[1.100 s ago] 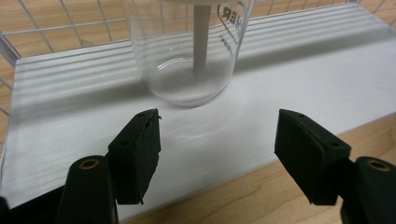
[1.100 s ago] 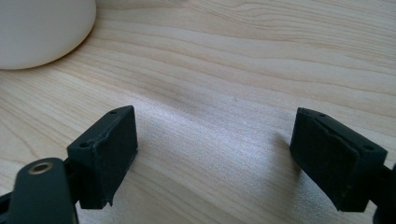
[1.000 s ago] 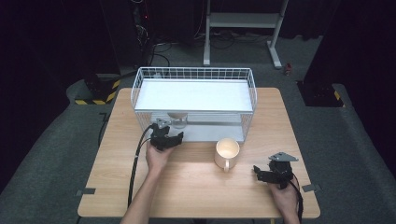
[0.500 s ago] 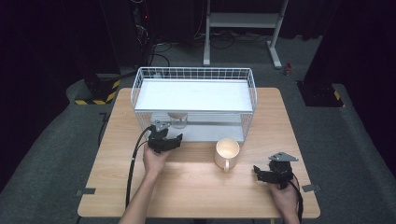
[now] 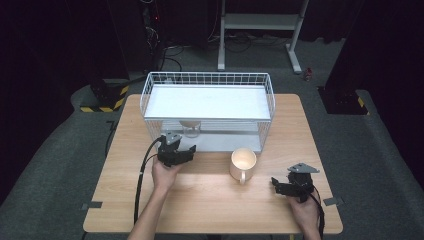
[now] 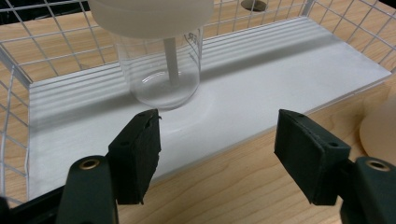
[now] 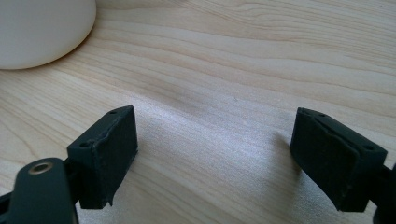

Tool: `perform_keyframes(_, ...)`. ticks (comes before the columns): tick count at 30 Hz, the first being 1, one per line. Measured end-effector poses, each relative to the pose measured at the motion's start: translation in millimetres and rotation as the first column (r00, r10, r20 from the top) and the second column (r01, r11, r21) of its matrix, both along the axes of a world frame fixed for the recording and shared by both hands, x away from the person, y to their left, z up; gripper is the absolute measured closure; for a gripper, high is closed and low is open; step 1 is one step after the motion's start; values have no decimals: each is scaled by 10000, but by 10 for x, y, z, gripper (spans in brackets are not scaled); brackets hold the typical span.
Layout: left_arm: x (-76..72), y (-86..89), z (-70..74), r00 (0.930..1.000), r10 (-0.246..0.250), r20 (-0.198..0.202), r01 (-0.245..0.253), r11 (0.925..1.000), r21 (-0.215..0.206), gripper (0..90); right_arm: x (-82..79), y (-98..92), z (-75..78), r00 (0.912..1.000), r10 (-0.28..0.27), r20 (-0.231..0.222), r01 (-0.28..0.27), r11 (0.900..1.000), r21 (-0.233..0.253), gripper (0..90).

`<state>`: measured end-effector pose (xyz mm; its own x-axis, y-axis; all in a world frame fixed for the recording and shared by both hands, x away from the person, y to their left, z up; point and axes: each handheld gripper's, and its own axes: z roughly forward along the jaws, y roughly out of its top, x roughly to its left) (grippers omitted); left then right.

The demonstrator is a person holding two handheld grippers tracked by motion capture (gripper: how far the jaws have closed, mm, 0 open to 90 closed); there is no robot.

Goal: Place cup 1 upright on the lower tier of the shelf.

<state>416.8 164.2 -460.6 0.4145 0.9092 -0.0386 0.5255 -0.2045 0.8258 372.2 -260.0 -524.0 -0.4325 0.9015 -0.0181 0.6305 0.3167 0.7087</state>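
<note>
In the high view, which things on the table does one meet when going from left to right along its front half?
Left gripper → cream mug → right gripper. The glass beaker in the wire basket stands farther back, above the left gripper, so I leave it out of the order.

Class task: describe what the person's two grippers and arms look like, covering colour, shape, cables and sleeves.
Both the left gripper and the right gripper are black, each with two blocky padded jaws, brass-coloured rivets and a grey three-cornered plate on top. A black cable trails from the left one. The forearms are bare, with no sleeves in view.
</note>
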Motion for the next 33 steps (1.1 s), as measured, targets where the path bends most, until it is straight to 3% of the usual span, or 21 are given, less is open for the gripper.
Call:
perform_keyframes(5,-60,25,-2,10000,-79,-15,79,9999,147,316,0,0,0,10000,-1,0,1,10000,-1,150)
perform_keyframes(13,-163,78,38,9998,-209,44,210,9995,-236,311,0,0,0,10000,-1,-2,1,10000,-1,150)
perform_keyframes(24,-250,102,76,9993,-367,15,368,9987,-342,307,0,0,0,10000,0,-1,0,10000,-1,150)
perform_keyframes(29,-315,131,65,9990,-436,-134,424,9961,-775,304,0,0,0,10000,0,-1,0,10000,-1,150)
perform_keyframes(33,-352,142,66,9988,-466,-152,452,9958,-801,303,0,0,0,10000,0,-2,0,10000,0,150)
